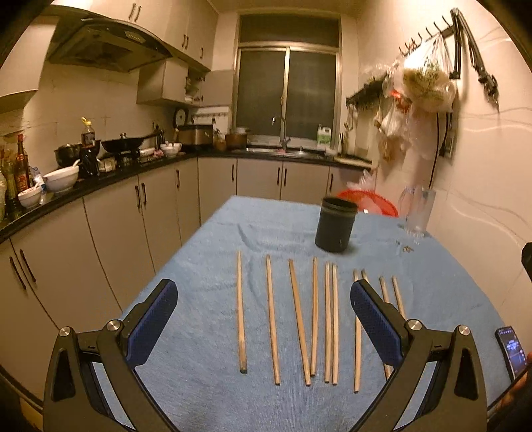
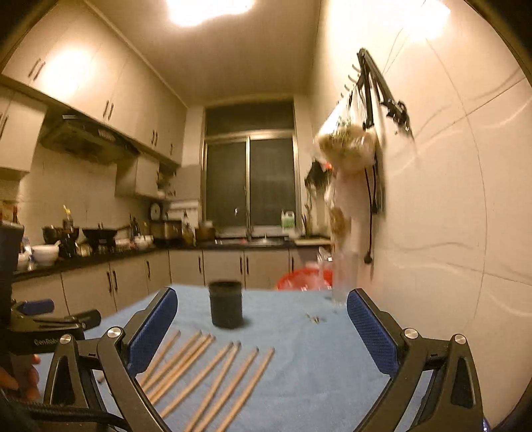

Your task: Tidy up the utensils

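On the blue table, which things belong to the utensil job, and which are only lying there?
For the job:
- chopsticks, lying in a row on the blue cloth
- dark cup, upright behind them, empty as far as visible
- left gripper and right gripper, jaws open, holding nothing

Just lying about:
- clear glass jug
- phone
- small metal bits

Dim kitchen, dark window [image 1: 287, 89], grey cabinets [image 1: 156, 202], bright ceiling light [image 2: 209, 8]
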Available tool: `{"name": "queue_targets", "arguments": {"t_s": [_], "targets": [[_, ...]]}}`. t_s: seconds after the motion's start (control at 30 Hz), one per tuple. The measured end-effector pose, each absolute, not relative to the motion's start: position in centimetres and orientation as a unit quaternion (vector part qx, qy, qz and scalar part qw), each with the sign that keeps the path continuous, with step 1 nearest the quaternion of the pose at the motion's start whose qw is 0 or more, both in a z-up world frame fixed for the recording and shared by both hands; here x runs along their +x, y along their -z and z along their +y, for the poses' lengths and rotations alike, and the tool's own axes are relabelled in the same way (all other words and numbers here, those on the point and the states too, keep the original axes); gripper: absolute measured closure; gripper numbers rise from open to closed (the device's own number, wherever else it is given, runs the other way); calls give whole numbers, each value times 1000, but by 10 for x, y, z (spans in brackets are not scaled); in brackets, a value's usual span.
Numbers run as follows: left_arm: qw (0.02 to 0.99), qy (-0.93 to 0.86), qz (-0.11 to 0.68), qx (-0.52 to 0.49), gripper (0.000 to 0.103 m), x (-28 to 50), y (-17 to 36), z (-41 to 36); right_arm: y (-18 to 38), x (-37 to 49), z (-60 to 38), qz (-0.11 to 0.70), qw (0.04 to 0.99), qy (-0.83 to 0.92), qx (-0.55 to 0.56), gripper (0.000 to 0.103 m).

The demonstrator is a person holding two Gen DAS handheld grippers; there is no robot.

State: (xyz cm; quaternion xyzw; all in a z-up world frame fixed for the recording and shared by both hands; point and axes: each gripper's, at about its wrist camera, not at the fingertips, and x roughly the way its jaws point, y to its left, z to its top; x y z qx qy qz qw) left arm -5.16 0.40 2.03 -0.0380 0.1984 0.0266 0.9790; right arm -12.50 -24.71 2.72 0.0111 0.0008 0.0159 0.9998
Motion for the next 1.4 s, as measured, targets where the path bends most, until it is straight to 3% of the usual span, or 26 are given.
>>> {"name": "queue_targets", "arguments": {"t_s": [0.77,1.4], "targets": [[995,-32,93,-16,0,-83,-31,1,-23,-134,-254,-1,1000,-12,16,0],[994,-35,98,-17,0,-76,-30,3,-19,-121,-253,17,1000,-21,15,0]]}}
